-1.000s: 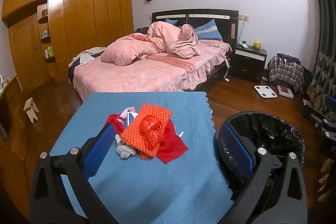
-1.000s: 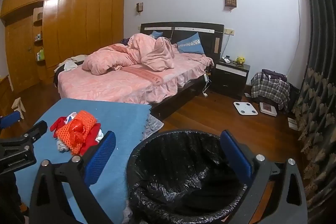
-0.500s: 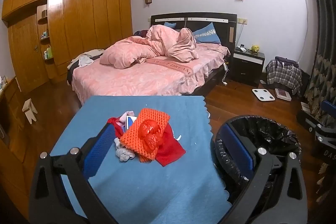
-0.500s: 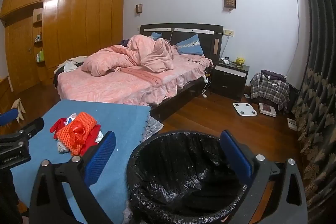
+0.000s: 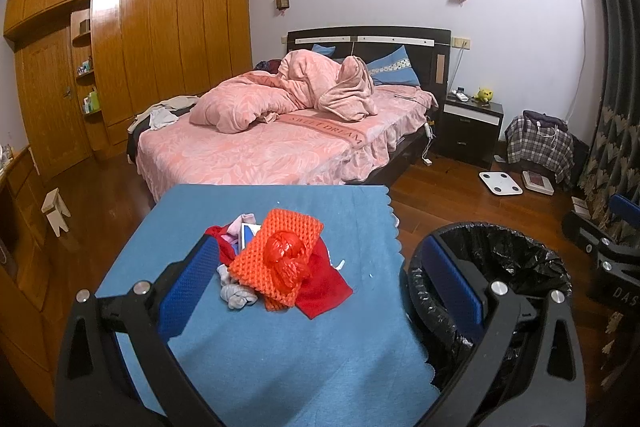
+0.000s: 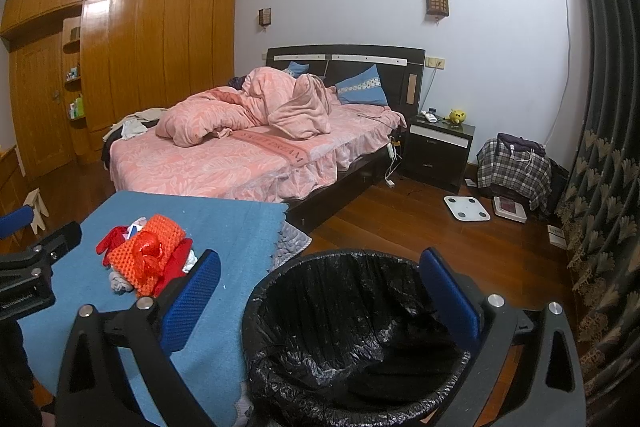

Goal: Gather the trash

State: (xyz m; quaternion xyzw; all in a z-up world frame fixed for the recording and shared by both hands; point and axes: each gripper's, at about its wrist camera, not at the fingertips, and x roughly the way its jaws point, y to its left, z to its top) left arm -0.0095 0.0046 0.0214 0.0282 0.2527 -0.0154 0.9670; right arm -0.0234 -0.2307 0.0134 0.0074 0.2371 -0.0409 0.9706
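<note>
Over the last second the left gripper (image 5: 316,287) has drawn back a little from the trash pile (image 5: 280,267) on the blue cloth (image 5: 304,355), its jaws wide and empty. The right gripper (image 6: 320,299) hangs wide over the black-lined bin (image 6: 352,343) beside the table. The pile is loose layers; a shallow pinch might lift only the orange mesh (image 5: 276,251) and scatter the rest.

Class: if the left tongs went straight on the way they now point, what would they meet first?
Most likely the trash pile on the blue cloth. It lies just ahead between the open left tongs, nearer the left finger. Depth is uncertain; a higher line could pass over it.
</note>
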